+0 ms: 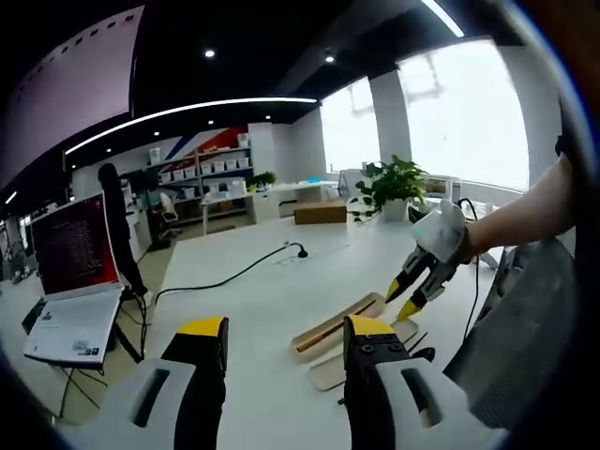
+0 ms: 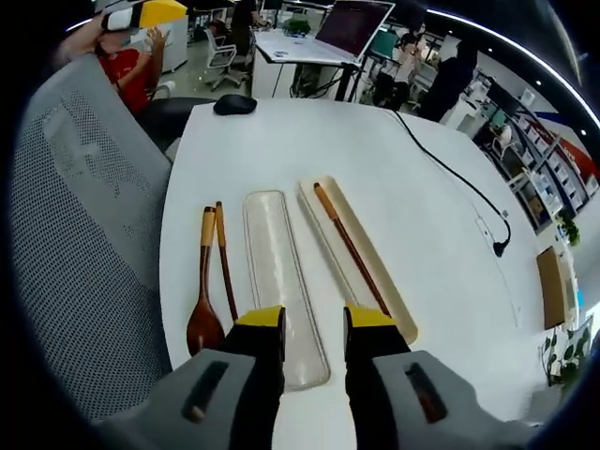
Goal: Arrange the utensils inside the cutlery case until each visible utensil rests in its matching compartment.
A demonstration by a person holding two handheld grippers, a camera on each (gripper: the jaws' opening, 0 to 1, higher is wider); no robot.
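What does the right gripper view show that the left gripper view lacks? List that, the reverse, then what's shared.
Right gripper view: wooden spoon, loose chopstick beside it, computer mouse.
Left gripper view: right gripper above the cutlery case, bright windows.
Both: white table, the case, black cable, laptop.

The spoon [image 2: 203,309] and 2 chopsticks [image 2: 351,247] look like glossy brown wood. The lid [image 2: 281,281] is clear smooth plastic, the case [image 2: 370,253] matt cream, the table [image 2: 412,169] smooth white.
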